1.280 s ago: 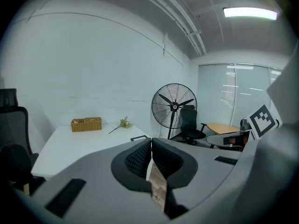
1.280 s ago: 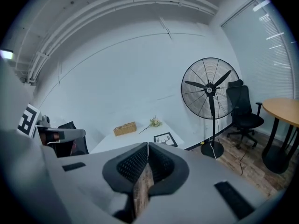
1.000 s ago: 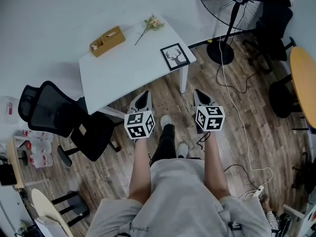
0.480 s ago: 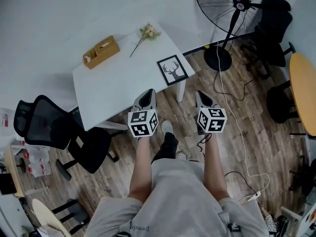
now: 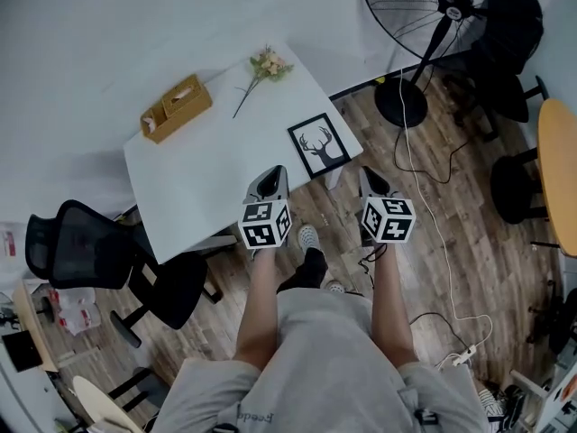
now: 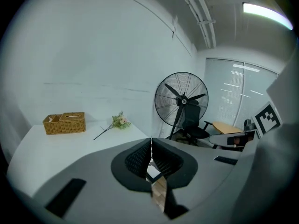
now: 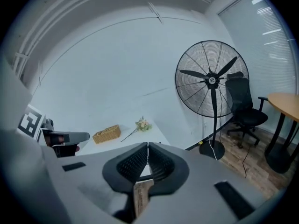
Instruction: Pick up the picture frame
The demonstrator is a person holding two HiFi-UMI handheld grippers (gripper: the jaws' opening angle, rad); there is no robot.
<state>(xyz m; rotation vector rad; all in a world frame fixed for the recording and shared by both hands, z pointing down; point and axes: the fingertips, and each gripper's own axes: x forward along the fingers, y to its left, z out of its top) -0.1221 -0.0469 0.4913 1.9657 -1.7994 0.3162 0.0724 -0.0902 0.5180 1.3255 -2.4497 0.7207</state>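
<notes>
The picture frame [image 5: 319,145], black-edged with a deer print, lies flat near the right front corner of the white table [image 5: 203,183]. My left gripper [image 5: 270,180] is shut and empty. Its tip hovers over the table's front edge, just left of and nearer than the frame. Out over the wooden floor, my right gripper [image 5: 370,180] is also shut and empty, just right of the table corner. In the left gripper view the left gripper [image 6: 151,146] shows its jaws pressed together. The right gripper [image 7: 148,148] looks the same in the right gripper view. In both, the jaws hide the frame almost wholly.
A wicker tissue box [image 5: 176,108] and a flower sprig [image 5: 263,66] lie at the table's far side. A standing fan [image 5: 433,21] with a trailing cable is at the right, a black office chair [image 5: 99,255] at the left, a round wooden table [image 5: 561,170] at the far right.
The person has walked toward the table. Both shut grippers came forward with them, and the left one now reaches over the table's front edge.
</notes>
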